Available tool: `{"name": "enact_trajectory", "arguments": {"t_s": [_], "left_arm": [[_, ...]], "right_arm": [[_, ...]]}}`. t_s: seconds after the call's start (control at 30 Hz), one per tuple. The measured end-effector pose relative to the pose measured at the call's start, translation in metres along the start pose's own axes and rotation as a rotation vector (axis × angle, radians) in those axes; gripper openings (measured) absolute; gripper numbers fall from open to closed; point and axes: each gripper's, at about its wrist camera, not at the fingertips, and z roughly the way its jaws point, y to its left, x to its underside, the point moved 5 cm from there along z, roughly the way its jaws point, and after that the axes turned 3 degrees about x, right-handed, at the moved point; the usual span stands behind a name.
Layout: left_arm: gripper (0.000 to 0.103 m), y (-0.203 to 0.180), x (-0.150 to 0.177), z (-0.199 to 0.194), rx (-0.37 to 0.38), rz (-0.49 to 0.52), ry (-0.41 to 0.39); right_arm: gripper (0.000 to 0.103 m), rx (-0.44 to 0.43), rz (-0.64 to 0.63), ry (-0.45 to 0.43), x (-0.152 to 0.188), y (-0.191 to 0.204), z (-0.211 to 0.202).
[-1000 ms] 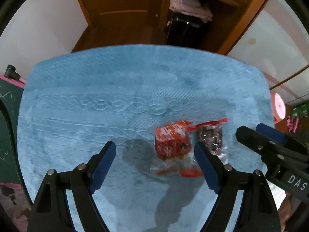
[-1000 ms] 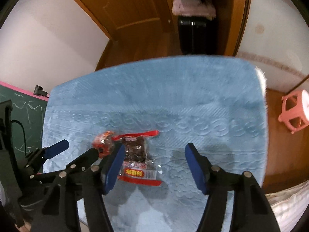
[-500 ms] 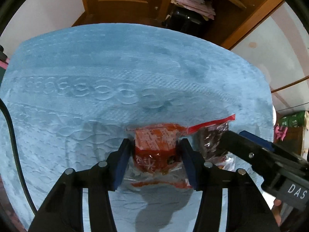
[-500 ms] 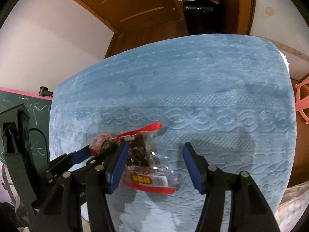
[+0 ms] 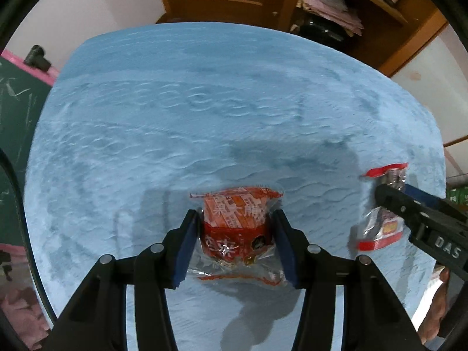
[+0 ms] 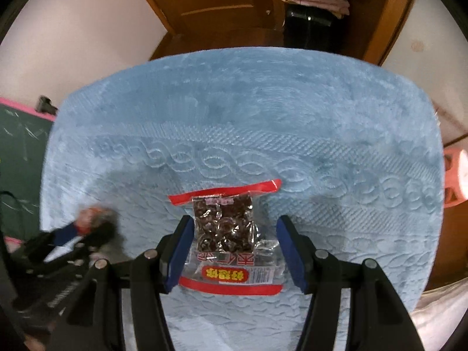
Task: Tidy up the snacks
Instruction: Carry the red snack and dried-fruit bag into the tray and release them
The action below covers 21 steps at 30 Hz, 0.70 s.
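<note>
Left gripper (image 5: pixel 236 248) pinches orange snack pack (image 5: pixel 236 228); right gripper (image 6: pixel 234 248) closing around dark snack pack (image 6: pixel 225 228), should centre it between pads.

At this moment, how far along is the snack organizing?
Nothing looks sorted yet; no container shows. In hand: the left gripper has its fingers pressed on the orange snack pack, and the right gripper is closing around the dark snack pack, with a gap on one side. Left: finishing that grip and placing both, off the blue mat.
</note>
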Motion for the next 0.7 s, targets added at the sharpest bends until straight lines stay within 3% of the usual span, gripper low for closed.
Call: {"name": "enact_trajectory", "arguments": {"t_s": [0.13, 0.37, 0.7], "left_arm": [[0.049, 0.014, 0.004, -0.021, -0.002, -0.014, -0.019], [0.049, 0.019, 0.011, -0.094, 0.014, 0.038, -0.097], [0.049, 0.045, 0.082, -0.224, 0.096, 0.114, -0.184]], "right_arm": [[0.041, 0.043, -0.025, -0.018, 0.005, 0.009, -0.008], [0.040, 0.006, -0.029, -0.065, 0.028, 0.020, -0.057], [0.040, -0.026, -0.072, -0.241, 0.103, 0.050, -0.190]]}}
